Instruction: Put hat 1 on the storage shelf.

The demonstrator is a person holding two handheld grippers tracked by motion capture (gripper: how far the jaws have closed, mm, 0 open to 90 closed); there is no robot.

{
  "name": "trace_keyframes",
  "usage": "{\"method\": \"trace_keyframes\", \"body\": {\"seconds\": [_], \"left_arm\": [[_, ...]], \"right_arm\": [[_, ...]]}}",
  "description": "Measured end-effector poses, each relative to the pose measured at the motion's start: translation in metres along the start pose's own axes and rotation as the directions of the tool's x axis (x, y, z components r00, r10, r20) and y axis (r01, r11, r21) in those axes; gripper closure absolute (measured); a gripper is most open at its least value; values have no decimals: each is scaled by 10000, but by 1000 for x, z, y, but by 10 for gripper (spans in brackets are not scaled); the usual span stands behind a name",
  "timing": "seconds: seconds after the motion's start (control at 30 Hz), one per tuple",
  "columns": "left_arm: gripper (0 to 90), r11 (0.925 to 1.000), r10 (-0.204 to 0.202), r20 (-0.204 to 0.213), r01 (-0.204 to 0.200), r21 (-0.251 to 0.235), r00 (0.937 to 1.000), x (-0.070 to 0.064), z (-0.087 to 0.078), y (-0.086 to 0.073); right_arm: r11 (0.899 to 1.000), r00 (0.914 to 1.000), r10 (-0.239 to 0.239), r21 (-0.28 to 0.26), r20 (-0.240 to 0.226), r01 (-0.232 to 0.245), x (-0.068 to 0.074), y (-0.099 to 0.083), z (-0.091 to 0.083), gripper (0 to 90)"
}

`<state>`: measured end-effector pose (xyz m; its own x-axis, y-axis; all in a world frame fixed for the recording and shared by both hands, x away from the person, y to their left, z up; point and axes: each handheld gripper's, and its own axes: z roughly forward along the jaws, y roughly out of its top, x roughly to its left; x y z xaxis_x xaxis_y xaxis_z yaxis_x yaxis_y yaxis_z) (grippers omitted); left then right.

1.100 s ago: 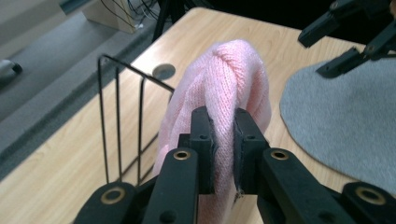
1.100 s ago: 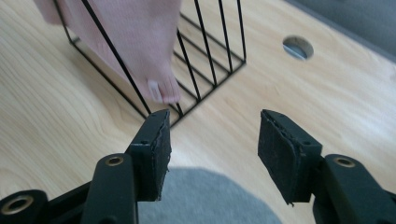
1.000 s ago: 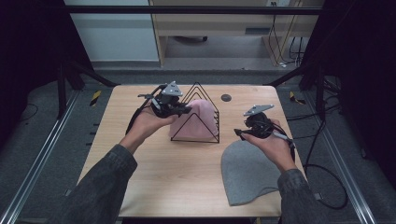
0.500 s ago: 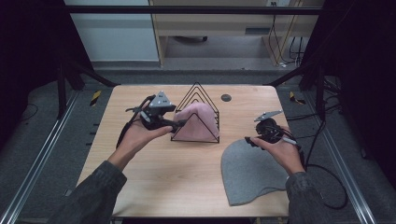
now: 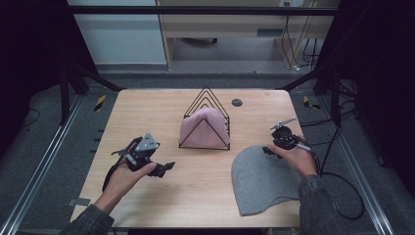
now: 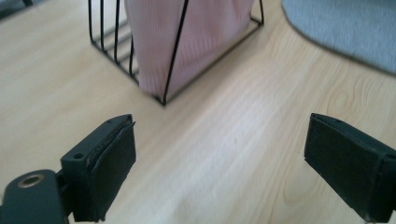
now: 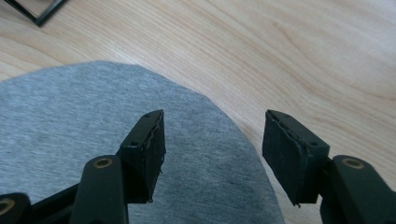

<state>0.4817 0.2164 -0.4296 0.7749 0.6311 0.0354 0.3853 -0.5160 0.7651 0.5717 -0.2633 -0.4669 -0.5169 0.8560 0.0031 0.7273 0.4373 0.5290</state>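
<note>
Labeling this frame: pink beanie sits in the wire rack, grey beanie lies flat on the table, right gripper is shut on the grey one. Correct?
Not quite. The right gripper is open over the grey beanie's edge, gripping nothing, as the right gripper view shows. The pink beanie does sit in the wire rack.

Dim dark-edged high view; brighter, softly blurred close-ups.

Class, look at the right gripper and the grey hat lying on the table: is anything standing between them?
Nothing visible does. The right gripper hangs open at the grey hat's rounded top edge, one jaw over the fabric, the other over bare table.
</note>
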Motion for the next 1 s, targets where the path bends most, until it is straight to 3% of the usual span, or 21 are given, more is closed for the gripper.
{"method": "trace_keyframes", "body": {"seconds": [0.07, 0.27, 0.5, 0.6, 0.8, 1.0], "left_arm": [[90, 9987, -503, 124, 504, -43, 9987, 4, -3, -12], [99, 9967, -804, -196, 805, 33, 9966, 11, -12, -27], [114, 9956, -920, -410, 926, 150, 9949, 15, -9, -30], [114, 9955, -893, -407, 905, 291, 9952, 16, -7, -33], [82, 9954, -918, -159, 922, 256, 9957, 18, -7, -38], [77, 9939, -1056, -361, 1066, 294, 9938, 22, -6, -42]], "right_arm": [[9998, 9999, -83, 166, 90, 81, 0, -1, 4, 375], [9990, 9999, -98, 442, -40, 100, 0, -4, 12, 395], [9985, 9977, -339, 399, -581, 363, 5, -5, 8, 773], [9995, 9960, -215, 213, -869, 234, 7, -7, 8, 825], [9993, 9957, -340, -173, -863, 326, 11, -13, 5, 848], [9903, 9908, -771, -1239, -1114, 631, 22, -17, -23, 850]]}}
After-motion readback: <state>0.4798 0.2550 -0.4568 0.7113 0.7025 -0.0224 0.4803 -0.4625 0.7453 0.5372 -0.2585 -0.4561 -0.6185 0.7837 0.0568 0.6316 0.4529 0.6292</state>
